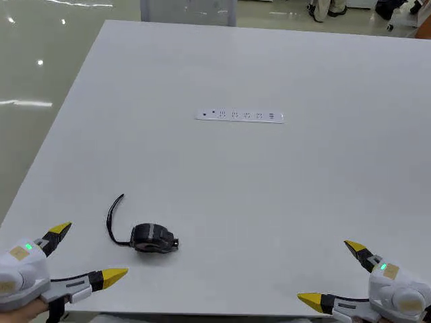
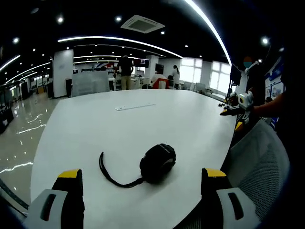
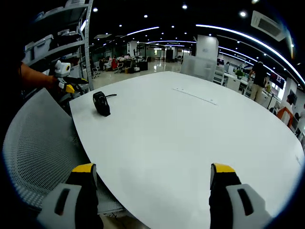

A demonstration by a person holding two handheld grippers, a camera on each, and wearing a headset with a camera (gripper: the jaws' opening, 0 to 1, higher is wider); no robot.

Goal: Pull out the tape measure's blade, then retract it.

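Note:
A black tape measure (image 1: 154, 238) with a black wrist strap (image 1: 112, 219) lies on the white table (image 1: 242, 175) near its front left edge; its blade is not drawn out. My left gripper (image 1: 87, 253) hangs open at the front left corner, just short of the tape measure (image 2: 158, 162), which lies ahead between its yellow-tipped jaws. My right gripper (image 1: 333, 274) is open at the front right edge, far from the tape measure (image 3: 101, 103). The left gripper (image 3: 66, 81) appears at the left of the right gripper view, the right gripper (image 2: 234, 109) at the right of the left gripper view.
A white power strip (image 1: 240, 115) is set into the middle of the table. A mesh chair (image 3: 38, 148) stands at the near edge beside me. Glossy floor lies to the left of the table, with people and desks far behind.

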